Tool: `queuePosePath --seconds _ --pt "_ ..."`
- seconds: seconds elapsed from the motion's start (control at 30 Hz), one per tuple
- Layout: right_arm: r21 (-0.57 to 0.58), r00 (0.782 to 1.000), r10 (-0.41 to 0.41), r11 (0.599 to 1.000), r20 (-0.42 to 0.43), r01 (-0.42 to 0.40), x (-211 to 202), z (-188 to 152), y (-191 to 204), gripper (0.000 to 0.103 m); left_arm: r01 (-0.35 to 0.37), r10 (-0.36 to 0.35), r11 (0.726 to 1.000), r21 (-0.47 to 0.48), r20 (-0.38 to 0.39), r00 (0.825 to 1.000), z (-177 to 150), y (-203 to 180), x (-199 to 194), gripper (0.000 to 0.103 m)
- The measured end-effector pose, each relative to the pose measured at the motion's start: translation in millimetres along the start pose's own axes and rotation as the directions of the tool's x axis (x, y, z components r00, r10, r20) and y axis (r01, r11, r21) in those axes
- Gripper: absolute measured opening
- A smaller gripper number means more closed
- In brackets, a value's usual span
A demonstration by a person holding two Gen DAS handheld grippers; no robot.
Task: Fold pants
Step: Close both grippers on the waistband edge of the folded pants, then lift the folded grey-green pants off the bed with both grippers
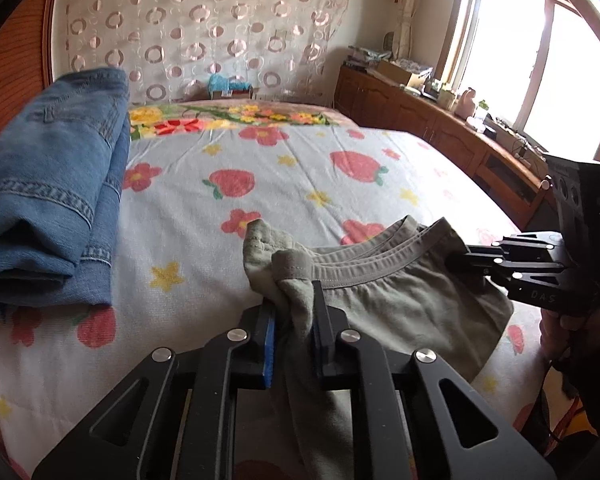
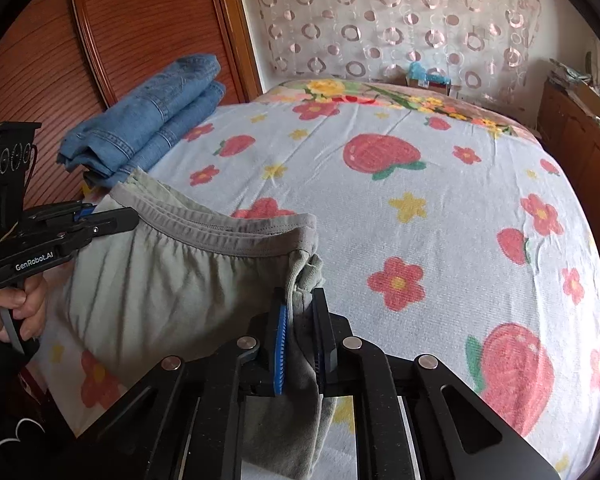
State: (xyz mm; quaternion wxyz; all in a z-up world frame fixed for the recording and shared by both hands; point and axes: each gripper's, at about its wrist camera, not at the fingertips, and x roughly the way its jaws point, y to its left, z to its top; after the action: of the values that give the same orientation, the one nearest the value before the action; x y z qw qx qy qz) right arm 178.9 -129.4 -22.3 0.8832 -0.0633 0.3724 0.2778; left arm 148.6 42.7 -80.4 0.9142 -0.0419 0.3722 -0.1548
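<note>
Grey-green pants [image 1: 400, 304] hang by their elastic waistband over the near edge of the bed. My left gripper [image 1: 294, 300] is shut on one bunched end of the waistband. My right gripper [image 2: 302, 304] is shut on the other end; it also shows in the left wrist view [image 1: 470, 258] at the right. The waistband [image 2: 220, 228] stretches between them, held just above the bedspread. The left gripper shows in the right wrist view [image 2: 112, 216] at the left. The legs hang below, out of sight.
Folded blue jeans [image 1: 48, 208] lie at the bed's left edge by a wooden wardrobe [image 2: 80, 40]. The strawberry-and-flower bedspread [image 2: 420, 208] covers the bed. A wooden cabinet [image 1: 440, 128] with clutter runs under the window at the right.
</note>
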Motion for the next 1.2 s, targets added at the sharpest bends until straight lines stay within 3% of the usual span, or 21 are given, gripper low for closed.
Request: queuePosePath --seconds 0.33,0.77,1.2 --pt "-0.002 0.994 -0.002 1.0 0.109 0.002 -45.9 -6.2 11.6 0.011 -0.015 0.012 0.999 0.032 0.103 0.995 7.0 -19.9 -41.7 0.014" --pt "-0.048 0.97 -0.02 0.998 0.24 0.032 -111.4 -14.1 36.9 0.011 -0.038 0.02 0.997 0.073 0.234 0.972 19.3 -42.1 -99.6 0.014" --pt "-0.099 0.956 -0.009 0.994 0.294 0.039 -117.5 -3.8 34.9 0.011 -0.072 0.045 0.994 0.08 0.299 0.953 27.9 -41.9 -121.1 0.014"
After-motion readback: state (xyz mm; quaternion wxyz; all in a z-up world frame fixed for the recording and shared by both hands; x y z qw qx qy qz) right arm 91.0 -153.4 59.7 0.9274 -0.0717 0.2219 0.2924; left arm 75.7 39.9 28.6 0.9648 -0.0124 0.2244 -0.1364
